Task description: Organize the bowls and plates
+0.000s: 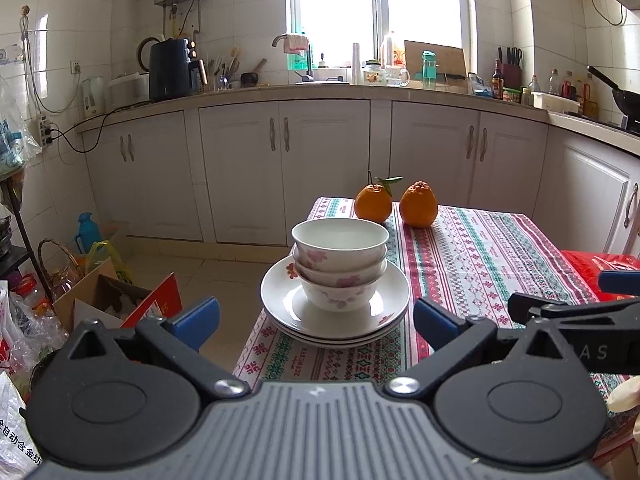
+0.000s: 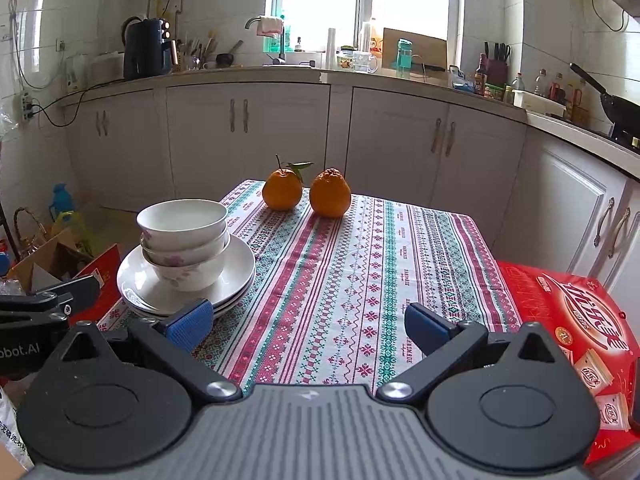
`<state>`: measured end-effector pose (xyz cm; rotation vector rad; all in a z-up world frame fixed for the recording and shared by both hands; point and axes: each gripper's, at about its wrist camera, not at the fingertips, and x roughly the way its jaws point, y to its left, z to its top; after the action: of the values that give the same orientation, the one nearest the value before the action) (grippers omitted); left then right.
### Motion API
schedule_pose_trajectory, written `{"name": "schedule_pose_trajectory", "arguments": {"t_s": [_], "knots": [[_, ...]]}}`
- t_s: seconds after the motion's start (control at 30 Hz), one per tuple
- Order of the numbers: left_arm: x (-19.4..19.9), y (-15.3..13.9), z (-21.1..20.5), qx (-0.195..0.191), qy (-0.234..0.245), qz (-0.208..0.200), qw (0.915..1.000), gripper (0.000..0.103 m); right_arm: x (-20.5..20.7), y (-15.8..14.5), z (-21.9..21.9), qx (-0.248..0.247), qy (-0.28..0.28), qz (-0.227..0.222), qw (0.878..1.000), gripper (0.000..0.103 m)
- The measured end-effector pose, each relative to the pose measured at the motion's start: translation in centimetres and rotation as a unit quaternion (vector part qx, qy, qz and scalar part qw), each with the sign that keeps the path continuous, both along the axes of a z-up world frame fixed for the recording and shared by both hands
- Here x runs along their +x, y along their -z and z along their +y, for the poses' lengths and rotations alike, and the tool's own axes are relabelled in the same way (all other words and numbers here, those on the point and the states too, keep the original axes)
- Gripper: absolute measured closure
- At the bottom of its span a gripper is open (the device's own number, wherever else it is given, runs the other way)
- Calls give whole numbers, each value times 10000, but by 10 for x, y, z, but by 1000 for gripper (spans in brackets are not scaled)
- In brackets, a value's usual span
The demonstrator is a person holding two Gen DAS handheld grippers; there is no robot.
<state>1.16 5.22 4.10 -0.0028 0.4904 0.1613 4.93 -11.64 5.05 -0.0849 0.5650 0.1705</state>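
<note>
White porcelain bowls [image 1: 340,264], three nested and flower-printed, sit in the middle of a stack of plates [image 1: 276,300] at the near-left corner of the table, the plates' left rim reaching the tablecloth [image 2: 360,272] edge. Two oranges [image 2: 306,192] stand at the far edge, well apart from the stack, with bare cloth between and to the right up to a red package [image 2: 568,304]. Left gripper [image 1: 316,320] hangs wide open just before the plates; right gripper [image 2: 306,326] is also wide open, over bare cloth beside them.

Bright daylight, window [image 1: 376,4] blown out, fisheye edges
</note>
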Motion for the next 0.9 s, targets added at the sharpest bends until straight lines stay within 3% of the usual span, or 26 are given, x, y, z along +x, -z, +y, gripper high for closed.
{"name": "schedule_pose_trajectory", "arguments": {"t_s": [0.9], "knots": [[2, 0, -1, -31, -28, 80, 10000, 1, 1, 1, -1, -61, 44, -19, 10000, 0]]}}
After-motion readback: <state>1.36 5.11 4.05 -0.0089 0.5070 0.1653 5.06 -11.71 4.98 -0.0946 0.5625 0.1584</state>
